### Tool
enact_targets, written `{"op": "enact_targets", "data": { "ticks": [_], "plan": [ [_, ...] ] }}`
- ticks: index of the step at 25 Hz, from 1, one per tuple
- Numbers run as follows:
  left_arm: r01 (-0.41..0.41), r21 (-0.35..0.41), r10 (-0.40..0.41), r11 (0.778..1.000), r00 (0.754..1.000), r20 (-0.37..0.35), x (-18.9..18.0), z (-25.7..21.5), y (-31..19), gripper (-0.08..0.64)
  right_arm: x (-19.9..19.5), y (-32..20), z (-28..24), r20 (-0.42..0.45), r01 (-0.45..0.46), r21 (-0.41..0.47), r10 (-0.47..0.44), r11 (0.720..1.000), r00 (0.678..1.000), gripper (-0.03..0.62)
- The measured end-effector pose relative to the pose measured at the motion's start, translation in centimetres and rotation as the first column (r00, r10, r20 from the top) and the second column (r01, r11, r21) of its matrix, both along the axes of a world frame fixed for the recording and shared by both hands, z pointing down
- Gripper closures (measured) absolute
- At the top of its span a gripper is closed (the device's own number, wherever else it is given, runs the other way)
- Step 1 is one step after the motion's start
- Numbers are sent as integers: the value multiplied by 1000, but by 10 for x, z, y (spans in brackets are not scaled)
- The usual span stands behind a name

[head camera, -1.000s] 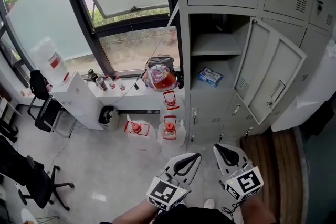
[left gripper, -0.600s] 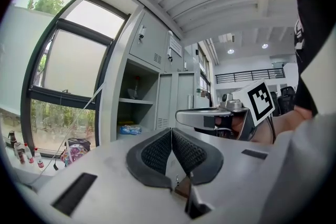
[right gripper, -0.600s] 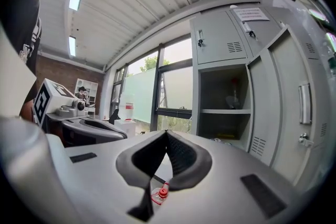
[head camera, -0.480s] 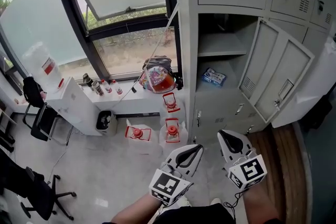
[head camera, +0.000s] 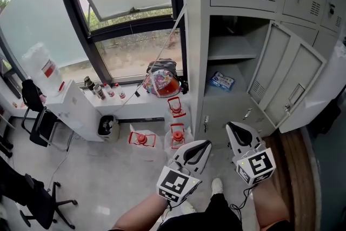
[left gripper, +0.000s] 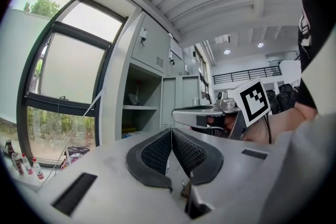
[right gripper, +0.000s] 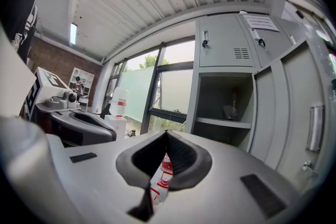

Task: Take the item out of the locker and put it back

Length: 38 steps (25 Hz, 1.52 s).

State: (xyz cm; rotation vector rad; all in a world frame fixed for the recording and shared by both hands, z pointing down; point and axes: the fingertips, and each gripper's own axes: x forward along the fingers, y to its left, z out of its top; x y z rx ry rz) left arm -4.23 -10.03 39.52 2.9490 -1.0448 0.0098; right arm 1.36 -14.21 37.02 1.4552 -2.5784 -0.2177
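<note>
while locker [head camera: 198, 62] stands open, left tongs [head camera: 208, 143], right tongs [head camera: 229, 125] closed, empty.

We can read no words or numbers anywhere. The notice [right gripper: 261, 22] on the lockers [right gripper: 223, 47], upper right of the right gripper view, is too small; so is the jug's [head camera: 37, 58] red label [head camera: 49, 68], left in the head view.

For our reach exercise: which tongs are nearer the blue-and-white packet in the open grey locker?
Right. In the head view the right tongs sit below the blue-and-white packet; the left tongs lower and further left.
</note>
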Motion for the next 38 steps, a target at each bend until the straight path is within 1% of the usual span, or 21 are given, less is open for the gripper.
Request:
{"op": "enact_targets", "data": {
  "ticks": [4, 14, 23, 29, 30, 31, 35, 38],
  "plan": [
    [8, -1, -8, 1000, 1000, -1, 7, -1, -14, 543, 8, -20, -2, -36, -11, 4, 11, 1000, 999, 539],
    [36, -17, -36, 999, 999, 16, 38, 4, -67, 543, 37, -86, 3, -109, 14, -10, -15, 1000, 994, 538],
    [52, -37, -51, 998, 998, 22, 66, 13, -114, 543, 58, -147, 27, -160, 23, -48, -30, 999, 987, 538],
    [65, -61, -64, 996, 998, 22, 75, 24, -139, 543, 63, -183, 50, -204, 26, -91, -44, 996, 978, 536],
    [67, -65, -66, 996, 998, 22, 76, 25, -143, 543, 63, -188, 55, -213, 31, -105, -53, 994, 976, 475],
    [69, -68, -68, 995, 997, 22, 77, 27, -147, 543, 63, -194, 61, -224, 33, -118, -59, 992, 973, 456],
    [79, -85, -77, 993, 997, 22, 79, 35, -160, 543, 68, -217, 81, -302, 12, -139, -54, 990, 952, 445],
    [90, -97, -87, 991, 996, 30, 79, 42, -171, 543, 72, -236, 103, -392, -2, -163, -63, 987, 918, 419]
  ]
}}
